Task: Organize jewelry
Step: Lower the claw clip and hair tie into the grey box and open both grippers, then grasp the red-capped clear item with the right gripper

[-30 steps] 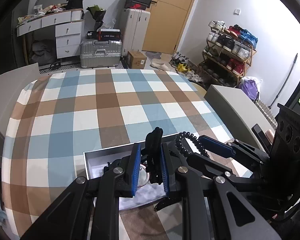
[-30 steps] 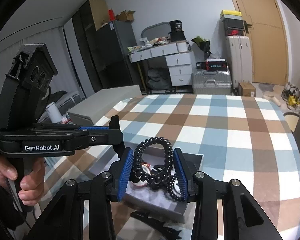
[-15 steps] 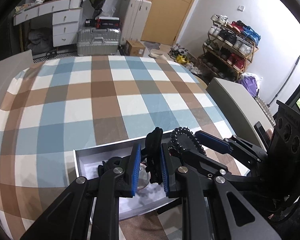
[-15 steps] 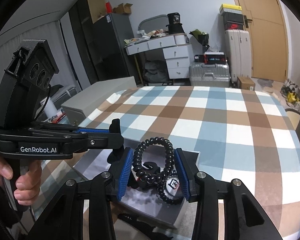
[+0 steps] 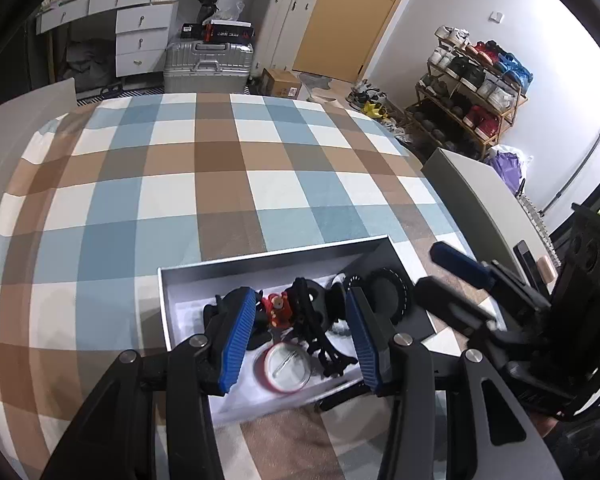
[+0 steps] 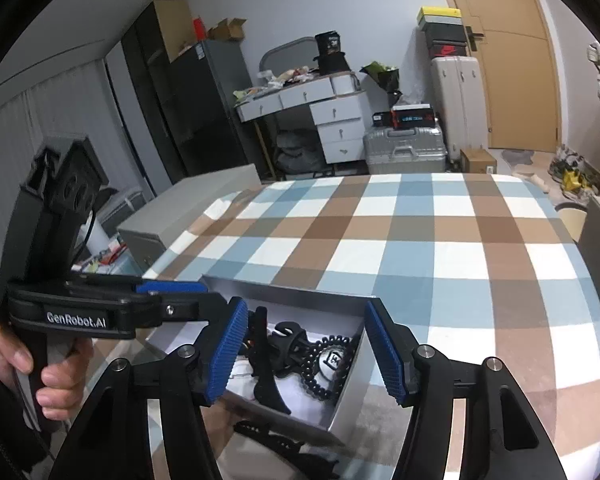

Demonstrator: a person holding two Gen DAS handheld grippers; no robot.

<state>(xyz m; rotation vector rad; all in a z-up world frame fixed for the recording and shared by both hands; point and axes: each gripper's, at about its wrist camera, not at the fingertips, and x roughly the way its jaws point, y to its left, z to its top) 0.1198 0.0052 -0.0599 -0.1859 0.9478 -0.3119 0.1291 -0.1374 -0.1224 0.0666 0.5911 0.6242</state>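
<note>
On the checked worktop [image 5: 228, 184] sits one shallow grey box [image 5: 276, 258] with a white floor, its long axis running from about 9 o'clock to 3 o'clock in the left wrist view. The jewelry lies inside it. One black bead bracelet [image 6: 327, 364] rests in the box's right end, coiled around a small round charm, seen from the right wrist at 6 o'clock. One black claw hair clip [image 6: 269, 360] lies beside it, its long axis running roughly 12 to 6 in the right wrist view. One round red-rimmed tin [image 5: 286, 372] and one small red figure [image 5: 277, 310] sit toward the box's near edge; further dark pieces around them are too tangled to count.

The left tongs [image 5: 300, 336] are released, blue pads spread wide over the box, holding nothing. The right tongs [image 6: 310, 354] are likewise released, pads apart on either side of the bracelet and clip, touching neither.
</note>
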